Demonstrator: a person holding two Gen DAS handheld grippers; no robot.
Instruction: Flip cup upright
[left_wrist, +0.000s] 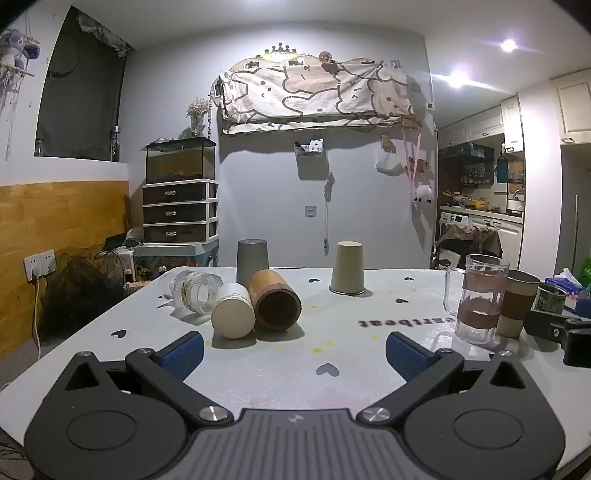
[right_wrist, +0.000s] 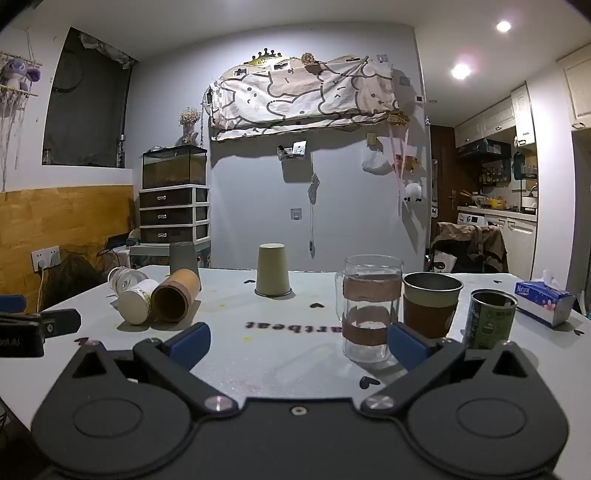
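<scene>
Left wrist view: a white table (left_wrist: 288, 373) is seen bearing an upside-down beige cup (left_wrist: 347, 267) at centre, well beyond the left gripper (left_wrist: 293, 352), whose jaws are spread wide and empty. The right gripper (right_wrist: 299, 345) is likewise held spread, nothing pinched.

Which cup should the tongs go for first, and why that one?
Probably ease the left tongs forward toward the brown cup. It lies on its side straight ahead with its open mouth facing them, and the tongs are open and empty. The white cup lies touching it on the left, so come in carefully.
</scene>
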